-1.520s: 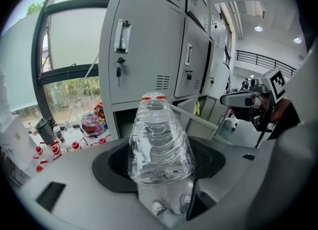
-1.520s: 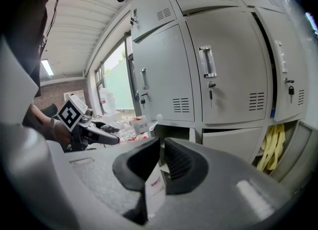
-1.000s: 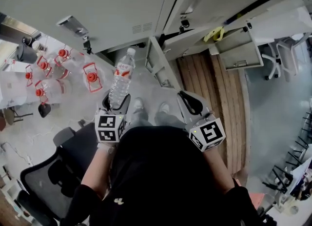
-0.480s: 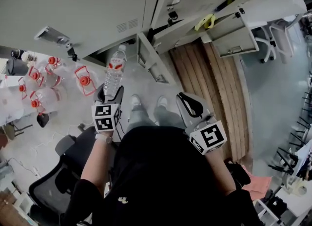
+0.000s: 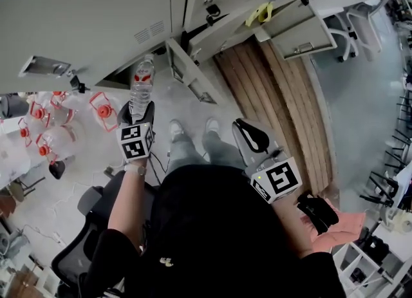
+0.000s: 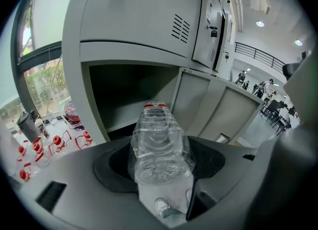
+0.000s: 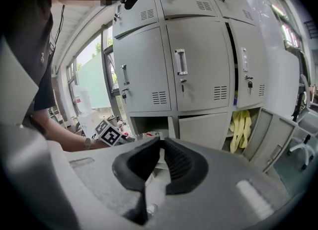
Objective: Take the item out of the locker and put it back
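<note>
While the left gripper [image 5: 137, 107] sinks and pushes forward, the clear plastic water bottle with red cap and label [image 5: 141, 82] drops from in front of the closed upper doors a second ago to the mouth of the open bottom compartment [image 6: 130, 99] of the grey metal locker bank [image 5: 96, 13]. In the left gripper view the cap now lines up with that dark opening. The bottle isn't inside yet, so this is probably the put-back half of the task, with the insert still to do.

The left jaws stand wide and clamp the bottle's lower body, base toward the camera and neck pointing away. The left forearm is stretched out ahead, with the gripper pitched down toward the floor-level shelf and beside the swung-open grey door [image 5: 188, 79].

The right gripper [image 5: 252, 137] has barely shifted. Its black pads are pressed together on nothing. It is held close to the body, aimed slightly down and well apart from the lockers.
</note>
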